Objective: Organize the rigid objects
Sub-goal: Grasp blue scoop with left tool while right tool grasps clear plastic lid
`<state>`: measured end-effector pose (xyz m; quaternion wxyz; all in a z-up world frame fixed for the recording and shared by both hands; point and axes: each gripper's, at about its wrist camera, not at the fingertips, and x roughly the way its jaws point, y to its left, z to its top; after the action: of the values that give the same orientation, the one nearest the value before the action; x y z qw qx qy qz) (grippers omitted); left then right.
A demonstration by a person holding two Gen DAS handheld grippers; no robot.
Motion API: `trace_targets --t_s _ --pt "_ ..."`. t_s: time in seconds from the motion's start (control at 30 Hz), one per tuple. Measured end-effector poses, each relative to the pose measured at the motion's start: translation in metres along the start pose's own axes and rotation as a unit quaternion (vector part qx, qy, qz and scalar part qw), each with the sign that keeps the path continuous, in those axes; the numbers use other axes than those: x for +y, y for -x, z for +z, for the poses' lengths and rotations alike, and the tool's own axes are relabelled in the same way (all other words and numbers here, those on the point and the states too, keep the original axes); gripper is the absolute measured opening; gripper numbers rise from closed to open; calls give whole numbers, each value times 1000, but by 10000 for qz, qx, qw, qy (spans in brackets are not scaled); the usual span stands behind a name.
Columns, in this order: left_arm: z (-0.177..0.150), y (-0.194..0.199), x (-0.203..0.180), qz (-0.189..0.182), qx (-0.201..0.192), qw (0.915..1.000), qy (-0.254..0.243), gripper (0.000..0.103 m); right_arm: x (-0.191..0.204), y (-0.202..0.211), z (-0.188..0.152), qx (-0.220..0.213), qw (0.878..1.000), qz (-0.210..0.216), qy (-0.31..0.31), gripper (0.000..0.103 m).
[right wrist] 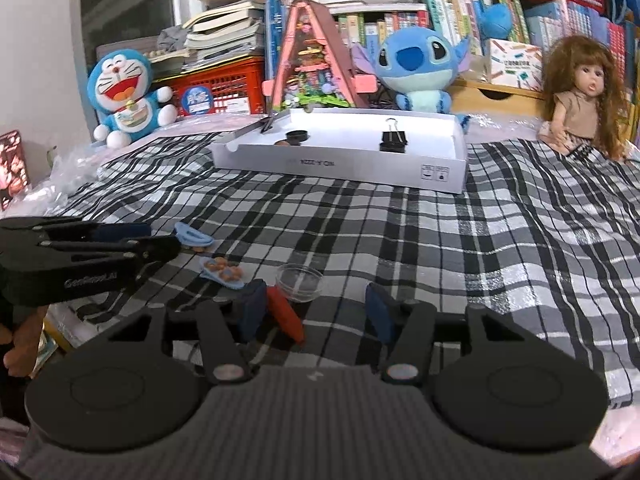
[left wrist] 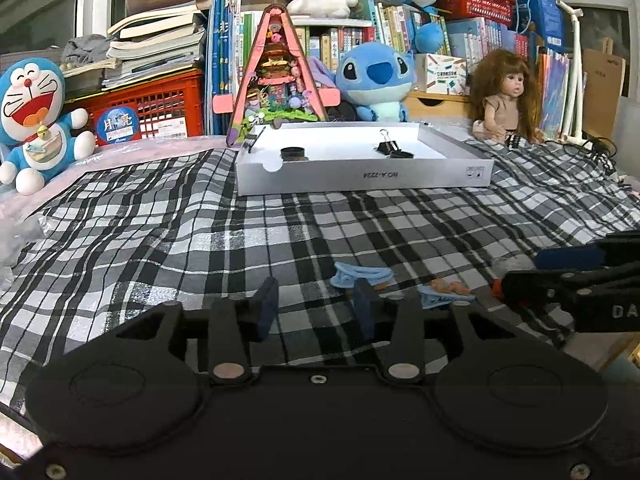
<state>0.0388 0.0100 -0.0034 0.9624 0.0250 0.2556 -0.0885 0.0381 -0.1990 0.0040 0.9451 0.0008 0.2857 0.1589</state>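
A white box lid (left wrist: 360, 178) lies on the plaid cloth and holds a black binder clip (left wrist: 387, 146), two black round caps (left wrist: 294, 154) and a pen (left wrist: 256, 138). My left gripper (left wrist: 316, 308) stands open over bare cloth, with nothing between its fingers. Just past it lie a plain blue hair clip (left wrist: 360, 274) and a blue clip with orange charms (left wrist: 444, 292). My right gripper (right wrist: 316, 316) is open too. A red oblong piece (right wrist: 286, 314) lies between its fingers, against the left finger (right wrist: 252, 312) and far from the right one. A clear round dish (right wrist: 300, 282) sits just ahead.
Plush toys (left wrist: 32, 116), a pink triangular model (left wrist: 276, 76), a doll (left wrist: 504, 96), a red crate (left wrist: 152, 108) and book stacks line the far edge behind the lid. The plaid cloth (left wrist: 160, 220) covers the surface. A hand (right wrist: 24, 344) shows under the left gripper (right wrist: 152, 240).
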Motion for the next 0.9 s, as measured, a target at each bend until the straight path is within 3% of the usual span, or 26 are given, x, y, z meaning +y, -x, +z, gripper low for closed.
trace_targets --t_s 0.23,0.53,0.77,0.9 --pt "2 0 -15 -32 -94 9999 -35 52 -4 0 3 -37 9994 -35 -355 60" --pt "1 -17 -27 29 -44 9999 110 54 -2 -8 3 -162 9970 -269 -703 60" --pt "2 -22 -29 36 -45 9997 233 40 1 -9 2 -207 9973 -323 -631 57" --pt "2 -23 -31 59 -46 9996 264 37 4 -9 2 -229 9970 -308 -673 56"
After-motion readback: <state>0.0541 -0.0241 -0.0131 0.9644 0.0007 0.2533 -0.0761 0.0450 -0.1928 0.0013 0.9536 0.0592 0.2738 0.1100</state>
